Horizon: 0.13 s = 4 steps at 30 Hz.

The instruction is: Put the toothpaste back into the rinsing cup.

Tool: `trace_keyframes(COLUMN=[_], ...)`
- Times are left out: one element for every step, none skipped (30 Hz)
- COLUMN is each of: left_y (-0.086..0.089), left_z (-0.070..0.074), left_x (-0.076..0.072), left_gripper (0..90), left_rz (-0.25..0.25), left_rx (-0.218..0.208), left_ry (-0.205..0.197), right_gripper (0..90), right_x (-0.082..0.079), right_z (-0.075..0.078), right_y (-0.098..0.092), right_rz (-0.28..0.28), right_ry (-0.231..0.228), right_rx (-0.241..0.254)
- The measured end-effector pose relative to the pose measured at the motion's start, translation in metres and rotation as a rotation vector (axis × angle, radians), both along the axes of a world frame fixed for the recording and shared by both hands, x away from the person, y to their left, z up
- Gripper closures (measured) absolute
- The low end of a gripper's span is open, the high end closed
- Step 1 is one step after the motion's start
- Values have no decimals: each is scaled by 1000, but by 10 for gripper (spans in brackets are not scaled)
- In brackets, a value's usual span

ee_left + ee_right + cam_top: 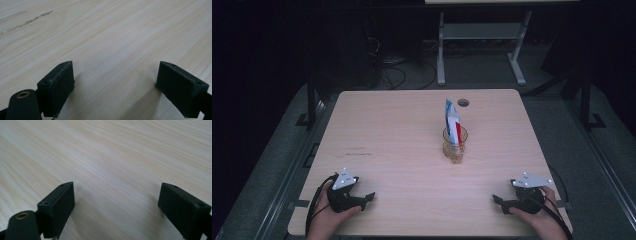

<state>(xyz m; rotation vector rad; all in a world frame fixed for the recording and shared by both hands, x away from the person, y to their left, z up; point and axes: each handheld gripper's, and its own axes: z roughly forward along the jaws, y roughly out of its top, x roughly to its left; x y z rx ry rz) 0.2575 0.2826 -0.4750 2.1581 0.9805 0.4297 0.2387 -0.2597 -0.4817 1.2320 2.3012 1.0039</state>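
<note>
Both grippers gape empty on the table (402, 125) | left gripper (362, 197) at 7 o'clock, right gripper (502, 201) at 5 | high view adds glass (455, 145) holding upright packet (452, 120), centre-right | gripper views: bare woodgrain

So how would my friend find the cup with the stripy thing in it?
Look at the pale wooden table, a little right of its middle, beyond both black grippers. There stands a small clear glass cup. It alone stands upright there, with a tall white, blue and red packet poking out of its top.

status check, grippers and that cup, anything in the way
Left hand-held gripper open, right open, both empty. Cup upright mid-table, packet inside. Path clear.
</note>
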Motion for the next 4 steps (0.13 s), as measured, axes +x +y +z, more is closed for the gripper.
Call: trace_keyframes(left_y=[0, 0, 0, 0], left_z=[0, 0, 0, 0], left_x=[0, 0, 0, 0], left_gripper=[137, 138, 138, 138], left_rz=[1, 1, 1, 1], left_rx=[-2, -1, -2, -1], left_ry=[-2, -1, -1, -2], right_gripper=[127, 125, 125, 125], right_x=[0, 0, 0, 1], right_z=[0, 0, 0, 0], right_y=[0, 0, 0, 0], right_rz=[-2, -4, -4, -5], right_ry=[1, 2, 2, 1], right_rx=[0, -1, -1, -1])
